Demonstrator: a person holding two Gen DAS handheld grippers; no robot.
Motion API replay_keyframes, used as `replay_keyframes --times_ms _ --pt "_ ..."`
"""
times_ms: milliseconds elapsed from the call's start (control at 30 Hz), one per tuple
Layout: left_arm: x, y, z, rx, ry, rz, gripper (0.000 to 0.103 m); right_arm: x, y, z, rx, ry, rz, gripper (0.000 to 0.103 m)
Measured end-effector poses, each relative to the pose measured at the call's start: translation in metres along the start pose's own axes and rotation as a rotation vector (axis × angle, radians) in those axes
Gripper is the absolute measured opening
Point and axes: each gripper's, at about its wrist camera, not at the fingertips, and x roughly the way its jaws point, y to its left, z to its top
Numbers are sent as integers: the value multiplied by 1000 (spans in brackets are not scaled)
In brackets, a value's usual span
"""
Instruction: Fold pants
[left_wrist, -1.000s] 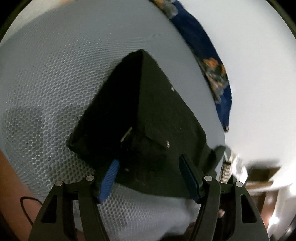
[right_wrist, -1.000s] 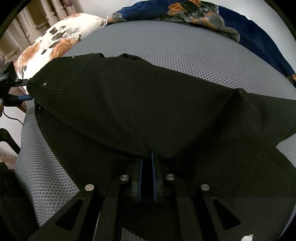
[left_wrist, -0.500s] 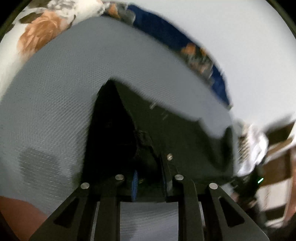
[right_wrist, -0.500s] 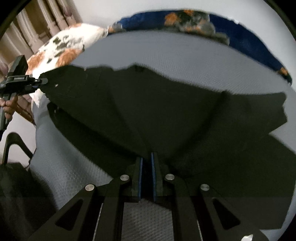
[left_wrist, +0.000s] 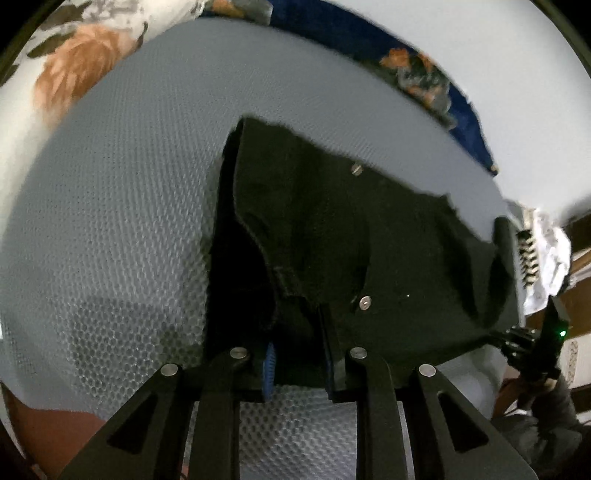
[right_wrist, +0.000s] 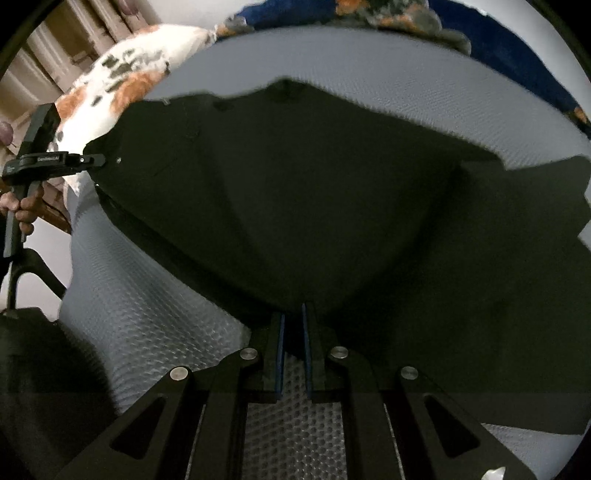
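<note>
Both my left gripper and right gripper are clamped on the black pants, lifted partly off the grey mattress, so folding looks barely begun.

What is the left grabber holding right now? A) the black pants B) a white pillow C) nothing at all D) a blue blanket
A: in the left wrist view the left gripper is clamped on the waist end of the black pants, with a metal button just beside its fingers, and the right wrist view shows it gripping the same corner.
</note>
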Motion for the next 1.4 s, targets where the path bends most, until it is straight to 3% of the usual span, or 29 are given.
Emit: replay_keyframes --times_ms 67,100,233,367,467,533,667,800,1000,1100,1300,1333,1400 --pt "4 -3 -4 40 14 72 34 -2 -2 -1 15 -2 11 8" --pt "2 -5 -5 53 8 89 36 -3 -5 -1 27 2 25 9" --pt "-15 -7 -8 89 -29 161 60 -2 -6 -1 40 -1 37 10" --pt "-40 -3 -14 117 -67 267 61 -2 -6 1 44 -7 49 10" --pt "-69 -10 -20 146 -178 372 61 -3 -12 0 59 -14 71 12" --pt "-80 -37 -26 236 -255 344 61 -6 -16 0 76 -18 87 12" --pt "-73 -99 -35 423 -317 244 61 -9 -21 4 118 -23 120 12" --pt "-33 -164 -38 582 -246 73 61 -13 -24 7 150 -36 146 13" --pt "26 -239 -63 775 -118 -83 61 -18 -27 12 188 -55 185 13" --pt "48 -264 -71 830 -69 -106 61 -21 -28 14 184 -64 194 13" --pt "78 -279 -69 827 -4 -122 61 -26 -34 16 190 -79 223 13" --pt "82 -282 -69 828 7 -122 59 -27 -34 16 190 -84 226 13" --pt "93 -288 -72 833 20 -122 43 -28 -35 15 189 -90 232 13"
